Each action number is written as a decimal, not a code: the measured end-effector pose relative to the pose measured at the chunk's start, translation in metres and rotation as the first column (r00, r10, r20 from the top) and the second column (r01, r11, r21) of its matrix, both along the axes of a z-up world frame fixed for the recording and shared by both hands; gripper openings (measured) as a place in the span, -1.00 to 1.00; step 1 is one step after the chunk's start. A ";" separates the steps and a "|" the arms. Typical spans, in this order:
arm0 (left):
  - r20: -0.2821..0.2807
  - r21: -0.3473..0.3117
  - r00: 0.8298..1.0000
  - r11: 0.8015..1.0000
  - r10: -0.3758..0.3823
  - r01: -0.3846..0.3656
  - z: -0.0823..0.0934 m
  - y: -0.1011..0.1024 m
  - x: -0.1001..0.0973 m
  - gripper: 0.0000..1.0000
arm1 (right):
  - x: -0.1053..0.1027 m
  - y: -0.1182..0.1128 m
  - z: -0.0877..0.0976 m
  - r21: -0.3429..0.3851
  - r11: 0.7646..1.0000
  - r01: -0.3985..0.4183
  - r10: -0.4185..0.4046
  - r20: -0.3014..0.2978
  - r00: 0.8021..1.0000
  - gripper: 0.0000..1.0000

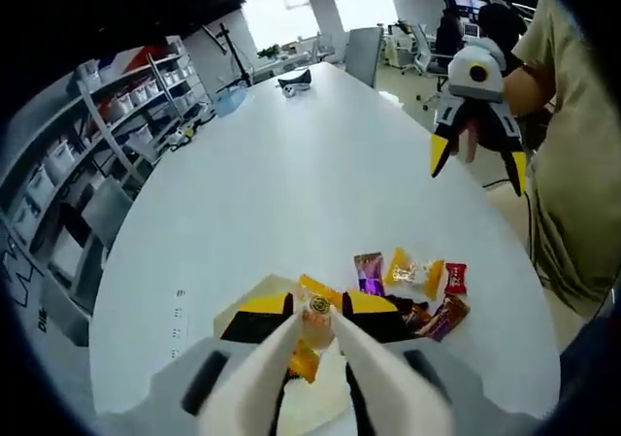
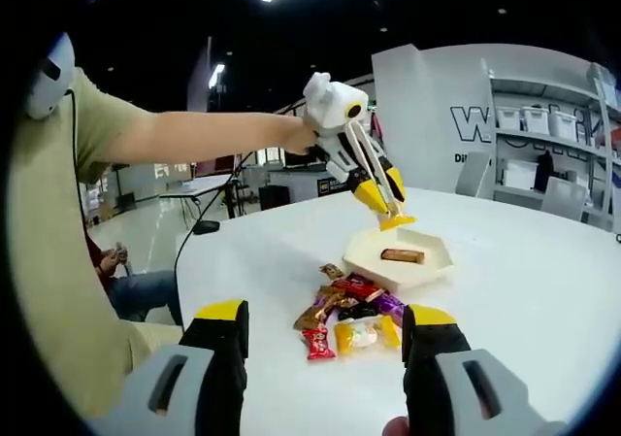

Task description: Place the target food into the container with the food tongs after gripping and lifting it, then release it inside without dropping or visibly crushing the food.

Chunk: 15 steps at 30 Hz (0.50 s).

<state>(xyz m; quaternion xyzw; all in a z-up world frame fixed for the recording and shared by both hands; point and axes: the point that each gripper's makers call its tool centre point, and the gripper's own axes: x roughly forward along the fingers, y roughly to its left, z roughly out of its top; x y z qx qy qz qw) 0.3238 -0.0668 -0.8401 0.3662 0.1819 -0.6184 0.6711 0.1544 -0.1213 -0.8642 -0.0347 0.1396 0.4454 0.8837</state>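
The tongs (image 1: 315, 344) are pinching an orange candy (image 1: 312, 321) above the white container (image 2: 400, 258). The right gripper (image 2: 325, 344) is hanging open beside the candy pile (image 2: 347, 319).

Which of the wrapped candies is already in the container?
The brown bar-shaped candy lies alone inside the white container. The other loose ones sit in a pile on the table in front of it, and an orange one hangs in the tongs.
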 end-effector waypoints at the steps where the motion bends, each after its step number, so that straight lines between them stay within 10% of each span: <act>1: 0.000 -0.002 1.000 1.000 0.003 -0.003 0.000 0.000 0.001 -0.62 | 0.000 0.000 0.000 0.000 1.000 0.001 -0.001 0.000 1.000 0.24; 15: 0.001 -0.005 1.000 1.000 0.025 -0.025 -0.005 -0.009 0.013 -0.61 | 0.000 -0.003 -0.003 -0.005 1.000 0.004 -0.004 -0.004 1.000 0.24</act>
